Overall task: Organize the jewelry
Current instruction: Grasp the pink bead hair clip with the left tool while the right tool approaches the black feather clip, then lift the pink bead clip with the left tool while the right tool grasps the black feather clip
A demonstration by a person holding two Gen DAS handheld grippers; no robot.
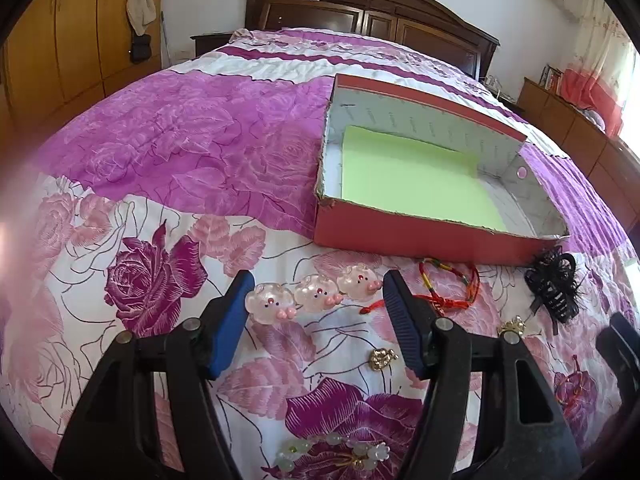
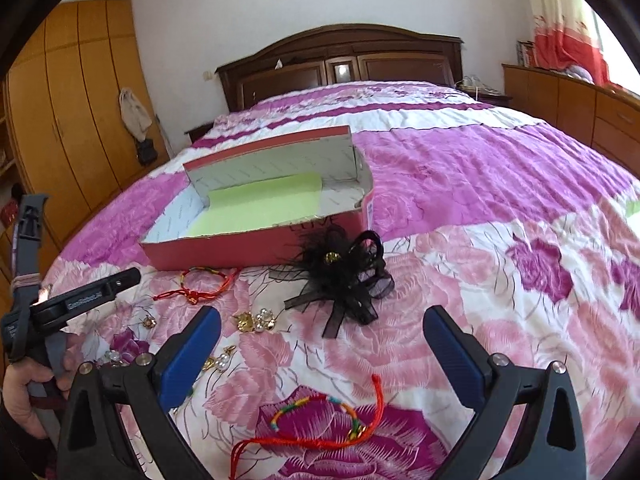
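Note:
A red cardboard box (image 1: 416, 242) with a green sheet inside lies open on the flowered bedspread; it also shows in the right wrist view (image 2: 224, 254). My left gripper (image 1: 318, 288) is open, its blue pads on either side of three clear pig-shaped charms (image 1: 316, 298). A red braided bracelet (image 1: 450, 286) and a black feathered hair clip (image 1: 554, 288) lie to its right. My right gripper (image 2: 322, 326) is open and empty, just in front of the black clip (image 2: 344, 280). A second red bracelet (image 2: 320, 424) lies between its arms.
Gold and pearl earrings (image 2: 256, 320) and a gold charm (image 1: 382, 358) lie scattered on the bedspread. A pale bead bracelet (image 1: 332, 454) lies near the left gripper's base. A dark wooden headboard (image 1: 372, 16) stands behind, wardrobes (image 2: 68, 120) on the left, a low cabinet (image 2: 572, 104) on the right.

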